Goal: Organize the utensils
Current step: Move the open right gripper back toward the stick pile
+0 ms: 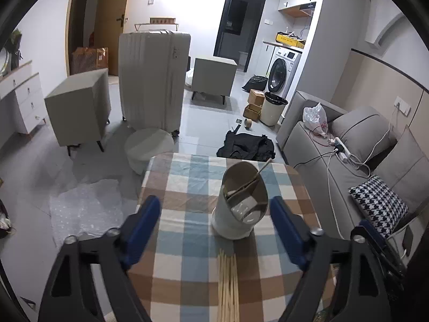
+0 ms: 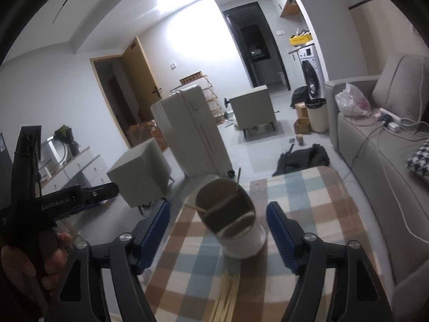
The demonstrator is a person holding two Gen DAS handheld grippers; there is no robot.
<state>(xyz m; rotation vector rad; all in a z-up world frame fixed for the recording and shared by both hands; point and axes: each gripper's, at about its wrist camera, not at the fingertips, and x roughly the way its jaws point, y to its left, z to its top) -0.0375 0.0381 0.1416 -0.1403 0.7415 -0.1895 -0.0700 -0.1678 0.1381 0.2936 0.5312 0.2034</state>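
A white utensil holder [image 1: 236,212] with divided compartments stands on the checked tablecloth [image 1: 187,177]; one wooden chopstick [image 1: 264,166] leans out of it. A bundle of wooden chopsticks [image 1: 228,284] lies on the cloth just in front of it. My left gripper [image 1: 214,230] is open and empty, its blue pads either side of the holder, above the bundle. In the right wrist view the holder [image 2: 236,228] sits between the open, empty right gripper [image 2: 218,230], with the chopstick bundle [image 2: 228,295] blurred below. The left gripper body [image 2: 53,204] and a hand show at left.
A grey sofa [image 1: 335,161] with a houndstooth cushion [image 1: 378,204] runs along the table's right side. A round stool [image 1: 148,147], a white suitcase [image 1: 152,77], grey cabinets [image 1: 80,107], a black bag [image 1: 246,147] and a bin [image 1: 273,107] stand on the floor beyond.
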